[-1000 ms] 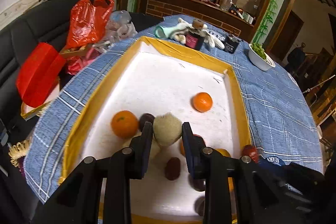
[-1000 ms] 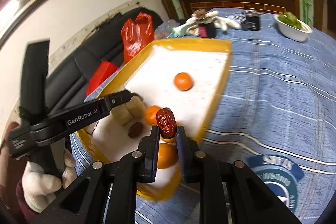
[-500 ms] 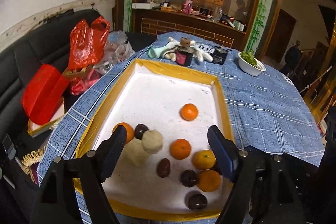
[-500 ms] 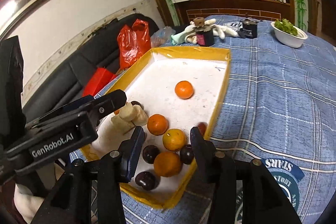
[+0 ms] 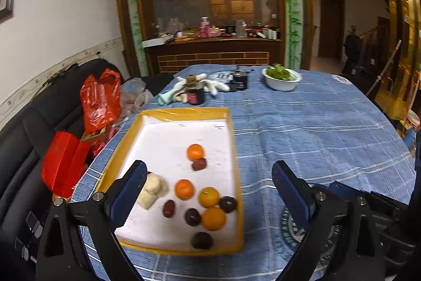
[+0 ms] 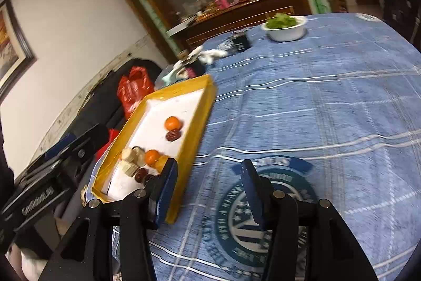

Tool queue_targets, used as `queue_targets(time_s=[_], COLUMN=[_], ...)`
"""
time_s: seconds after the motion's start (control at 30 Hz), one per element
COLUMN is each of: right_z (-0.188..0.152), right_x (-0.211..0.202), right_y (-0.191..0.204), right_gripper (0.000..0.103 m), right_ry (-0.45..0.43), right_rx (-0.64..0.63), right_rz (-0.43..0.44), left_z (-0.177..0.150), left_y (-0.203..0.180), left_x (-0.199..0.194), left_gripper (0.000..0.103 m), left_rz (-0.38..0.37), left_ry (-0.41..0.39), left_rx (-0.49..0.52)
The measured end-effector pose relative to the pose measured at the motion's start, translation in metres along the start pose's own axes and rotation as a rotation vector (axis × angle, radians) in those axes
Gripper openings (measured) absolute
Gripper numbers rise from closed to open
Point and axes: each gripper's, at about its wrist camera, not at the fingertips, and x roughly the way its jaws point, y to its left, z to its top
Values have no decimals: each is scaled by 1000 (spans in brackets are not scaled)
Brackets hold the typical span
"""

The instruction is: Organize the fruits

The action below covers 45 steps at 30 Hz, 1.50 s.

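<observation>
The table (image 5: 315,128) under its blue checked cloth spreads ahead of both grippers. The yellow-rimmed tray (image 5: 232,149) lies just ahead of the left gripper (image 5: 209,191) and ahead-left of the right gripper (image 6: 208,191), holding all the fruit — oranges (image 5: 195,151), dark plums (image 5: 193,216), pale lumps (image 5: 152,186) near the left gripper's left finger and a red date (image 5: 199,164) farther out, touching the far orange. Both grippers are spread wide and hold nothing — the right one hangs over bare cloth.

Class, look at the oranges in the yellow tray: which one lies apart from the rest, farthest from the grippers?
The orange toward the tray's far end, with a dark red fruit right beside it; the other three cluster at the near end.
</observation>
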Motion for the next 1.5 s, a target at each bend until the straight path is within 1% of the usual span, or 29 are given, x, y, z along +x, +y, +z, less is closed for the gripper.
queue_targets(time_s=[0.13, 0.27, 0.53, 0.8, 1.5], right_z=[-3, -6, -14, -18, -21], right_x=[-19, -32, -46, -49, -43], right_y=[-6, -7, -17, -26, -26], right_gripper=[60, 60, 61, 63, 64], right_ry=[-40, -68, -91, -95, -82], right_rx=[22, 20, 41, 66, 64], right_rz=[-9, -17, -29, -47, -62], left_z=[-1, -2, -4, -5, -8], left_y=[-14, -22, -37, -40, -39], left_x=[-10, -19, -27, -28, -28], left_gripper=[96, 96, 96, 96, 96], left_rz=[-23, -25, -37, -45, -50], left_ry=[2, -6, -14, -15, -10], left_rx=[26, 34, 67, 72, 62])
